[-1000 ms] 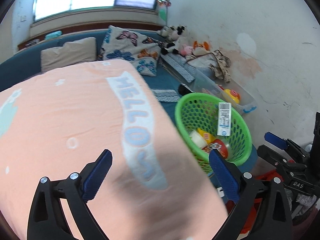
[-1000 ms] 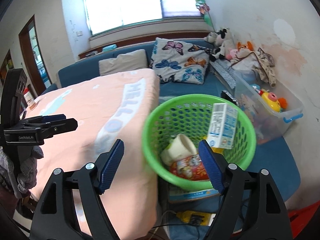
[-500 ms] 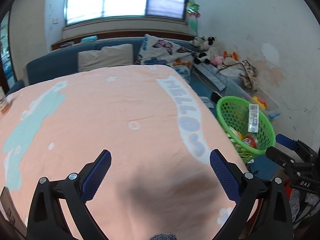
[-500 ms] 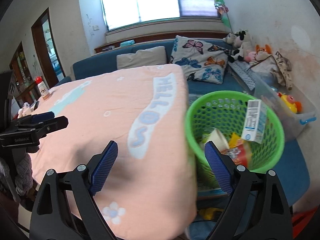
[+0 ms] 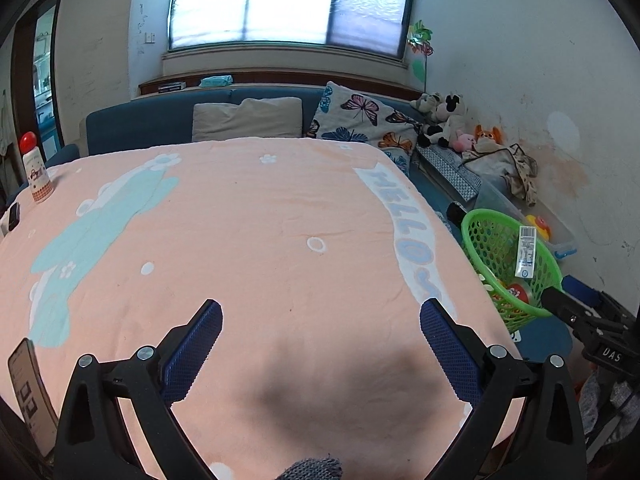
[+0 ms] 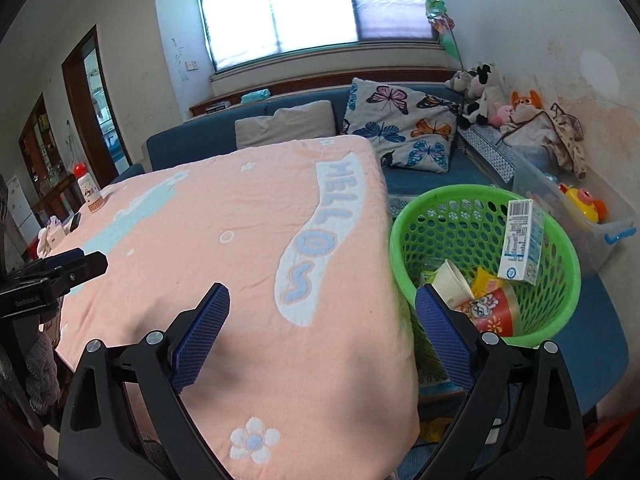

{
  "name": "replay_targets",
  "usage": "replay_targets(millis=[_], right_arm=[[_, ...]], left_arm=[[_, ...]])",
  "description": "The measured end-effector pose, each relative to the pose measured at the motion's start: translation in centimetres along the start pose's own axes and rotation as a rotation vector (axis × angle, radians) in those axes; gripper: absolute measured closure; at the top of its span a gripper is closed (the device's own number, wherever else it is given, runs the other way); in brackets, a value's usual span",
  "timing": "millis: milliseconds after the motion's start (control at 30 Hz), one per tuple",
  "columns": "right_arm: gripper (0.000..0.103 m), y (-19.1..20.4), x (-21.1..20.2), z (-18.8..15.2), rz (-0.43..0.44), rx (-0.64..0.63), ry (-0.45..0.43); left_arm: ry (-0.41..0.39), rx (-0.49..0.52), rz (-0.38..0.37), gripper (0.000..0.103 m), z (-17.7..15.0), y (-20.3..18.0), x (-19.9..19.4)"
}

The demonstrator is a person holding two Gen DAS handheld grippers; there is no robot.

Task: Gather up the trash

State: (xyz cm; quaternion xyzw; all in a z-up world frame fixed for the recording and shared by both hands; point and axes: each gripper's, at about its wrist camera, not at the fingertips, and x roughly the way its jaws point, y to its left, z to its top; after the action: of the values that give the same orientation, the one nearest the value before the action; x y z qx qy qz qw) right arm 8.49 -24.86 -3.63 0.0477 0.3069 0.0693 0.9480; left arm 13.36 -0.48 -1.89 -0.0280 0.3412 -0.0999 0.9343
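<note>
While opening over the near right corner of the peach cloth [image 6: 224, 264], right gripper [image 6: 322, 302] with jaws wide and nothing between them. Left gripper [image 5: 320, 318] likewise spread wide and empty above the near part of the same cloth. Just right of the covered table, green basket [image 6: 400, 256], set low on the blue sofa [image 6: 416, 178]. Inside it: white carton [image 6: 520, 240] leaning upright against the far right wall, paper cup [image 6: 452, 284] lying tilted, red printed cup [image 6: 494, 310] and a yellow wrapper [image 6: 486, 280] beside it. At the far left edge of the cloth, red-capped bottle [image 5: 35, 174] standing upright.
</note>
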Motion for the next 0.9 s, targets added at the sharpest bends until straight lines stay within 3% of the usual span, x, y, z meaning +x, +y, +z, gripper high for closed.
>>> replay_targets(millis=[367, 900], right_arm=[[0.007, -0.4, -1.1, -1.0, -0.033, 0.028, 0.000], [0.006, -0.4, -2.4, -1.7, -0.063, 0.033, -0.012]], left_arm=[[0.014, 0.025, -0.031, 0.007, -0.7, -1.7, 0.4], [-0.013, 0.055, 0.016, 0.007, -1.3, -3.0, -0.4]])
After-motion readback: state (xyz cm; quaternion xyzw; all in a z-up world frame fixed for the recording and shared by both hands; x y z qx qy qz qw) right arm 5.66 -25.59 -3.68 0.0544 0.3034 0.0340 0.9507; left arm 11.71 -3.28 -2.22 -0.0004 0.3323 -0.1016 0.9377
